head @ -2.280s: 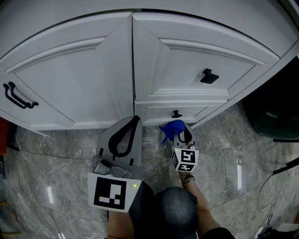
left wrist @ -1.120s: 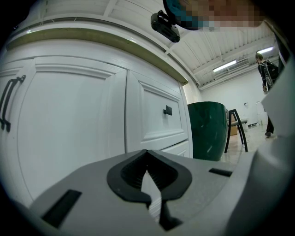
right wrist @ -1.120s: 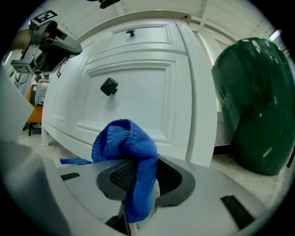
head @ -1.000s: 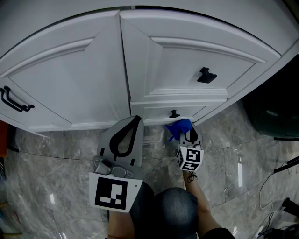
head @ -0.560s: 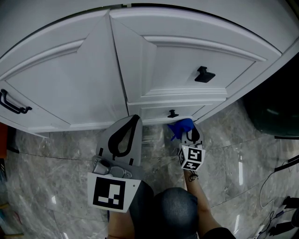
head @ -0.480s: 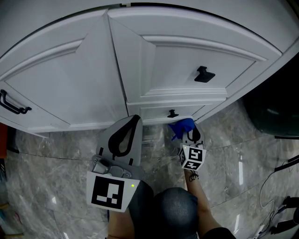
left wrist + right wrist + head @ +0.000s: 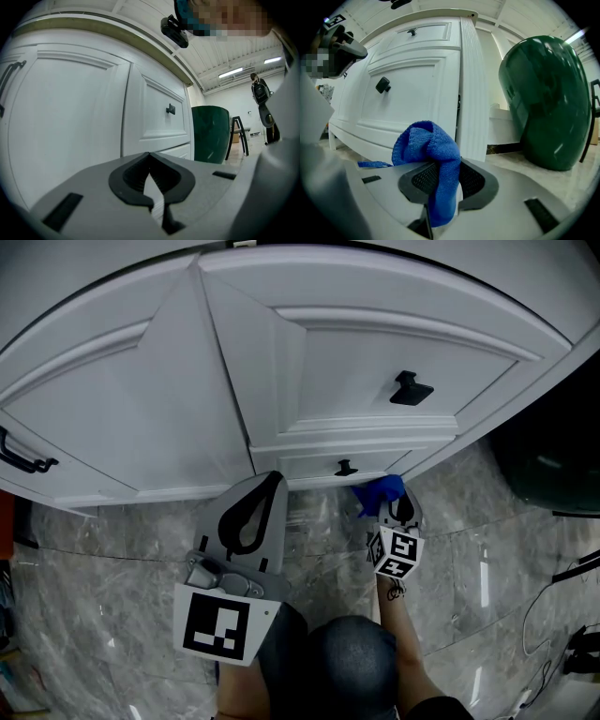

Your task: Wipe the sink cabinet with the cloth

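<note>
The white sink cabinet (image 7: 309, 362) fills the top of the head view, with two doors and a black-knobbed drawer front (image 7: 410, 388). A blue cloth (image 7: 380, 491) bunches out of my right gripper (image 7: 398, 510), which is shut on it low at the cabinet's right corner, beside the small bottom knob (image 7: 346, 467). In the right gripper view the cloth (image 7: 429, 145) drapes over the right gripper (image 7: 443, 165), just in front of the cabinet's corner post (image 7: 471, 93). My left gripper (image 7: 270, 482) is shut and holds nothing, pointing at the cabinet base; its closed tips (image 7: 150, 157) face the doors.
A dark green bin (image 7: 553, 465) stands right of the cabinet; in the right gripper view the bin (image 7: 543, 98) looms close. A black bar handle (image 7: 19, 451) sits on the far-left door. Grey marble floor (image 7: 112, 559) lies below, with cables (image 7: 562, 652) at the lower right.
My right gripper has carried the cloth rightward along the cabinet's bottom edge, from under the small knob to the right corner. The left gripper has stayed put.
</note>
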`<state>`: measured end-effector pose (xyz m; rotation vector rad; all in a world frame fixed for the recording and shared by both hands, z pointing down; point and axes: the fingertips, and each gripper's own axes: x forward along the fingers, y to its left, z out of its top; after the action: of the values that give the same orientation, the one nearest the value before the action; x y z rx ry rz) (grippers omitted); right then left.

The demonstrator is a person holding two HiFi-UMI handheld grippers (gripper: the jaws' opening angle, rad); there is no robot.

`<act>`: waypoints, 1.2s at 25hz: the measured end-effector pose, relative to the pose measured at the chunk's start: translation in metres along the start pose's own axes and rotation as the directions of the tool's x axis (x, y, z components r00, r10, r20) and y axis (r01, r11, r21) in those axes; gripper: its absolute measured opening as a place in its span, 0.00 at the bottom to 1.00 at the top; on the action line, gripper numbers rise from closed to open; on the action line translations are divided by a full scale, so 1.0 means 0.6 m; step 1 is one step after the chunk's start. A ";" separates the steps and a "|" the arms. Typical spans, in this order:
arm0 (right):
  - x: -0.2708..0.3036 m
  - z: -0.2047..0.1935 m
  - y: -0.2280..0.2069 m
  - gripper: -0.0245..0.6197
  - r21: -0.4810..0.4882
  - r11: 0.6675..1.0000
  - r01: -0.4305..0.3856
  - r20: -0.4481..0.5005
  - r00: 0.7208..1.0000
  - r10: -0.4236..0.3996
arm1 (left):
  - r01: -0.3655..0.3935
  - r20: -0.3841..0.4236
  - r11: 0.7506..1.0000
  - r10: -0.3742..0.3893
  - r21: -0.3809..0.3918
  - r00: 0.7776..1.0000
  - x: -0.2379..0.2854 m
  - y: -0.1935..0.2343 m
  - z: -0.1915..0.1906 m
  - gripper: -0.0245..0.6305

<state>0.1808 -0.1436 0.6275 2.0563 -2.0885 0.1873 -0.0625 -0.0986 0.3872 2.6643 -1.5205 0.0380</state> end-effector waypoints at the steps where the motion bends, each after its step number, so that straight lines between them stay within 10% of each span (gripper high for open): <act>1: 0.001 -0.001 -0.005 0.22 0.004 1.000 0.007 -0.002 1.000 -0.007 | 0.001 -0.002 1.000 -0.001 -0.001 1.000 0.001 0.000 -0.001 0.04; 17: -0.056 0.038 -0.075 0.22 -0.029 0.999 0.016 -0.025 1.000 -0.017 | 0.059 0.007 0.998 -0.059 0.037 0.998 0.009 -0.003 -0.006 0.04; 24: -0.150 0.313 -0.163 0.22 -0.119 0.988 0.095 0.172 0.982 -0.074 | 0.084 0.010 0.996 -0.084 0.021 0.996 0.013 -0.012 -0.009 0.04; 30: -0.211 0.619 -0.173 0.22 -0.161 0.981 0.113 0.430 0.902 -0.034 | 0.152 0.008 0.988 -0.152 0.030 0.988 0.021 -0.048 -0.007 0.04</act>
<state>0.2647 -0.1090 0.2323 2.2071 -2.1484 -0.4937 -0.0311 -0.0944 0.3907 2.7989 -1.3243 0.0386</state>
